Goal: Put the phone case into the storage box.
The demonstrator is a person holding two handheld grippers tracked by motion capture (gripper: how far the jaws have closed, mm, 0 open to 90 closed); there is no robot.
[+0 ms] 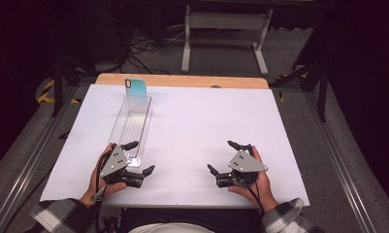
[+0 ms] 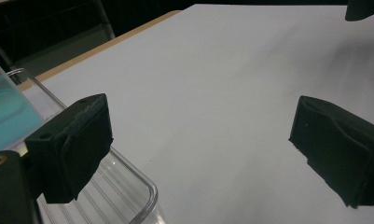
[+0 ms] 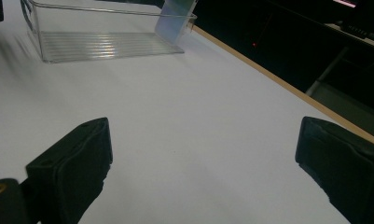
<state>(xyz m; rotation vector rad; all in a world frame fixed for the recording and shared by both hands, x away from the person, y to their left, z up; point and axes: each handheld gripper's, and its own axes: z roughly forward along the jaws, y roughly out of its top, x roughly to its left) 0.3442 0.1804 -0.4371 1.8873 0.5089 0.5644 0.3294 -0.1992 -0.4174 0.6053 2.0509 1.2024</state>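
Phone cut off at left edge

I see my black left gripper and right gripper, grey three-cornered plates with screws, plaid sleeves, black cables.

The high view looks forward and down from above the person's side, well off the white table; each gripper view sits low, close over it, facing across; all three share the clear tray.
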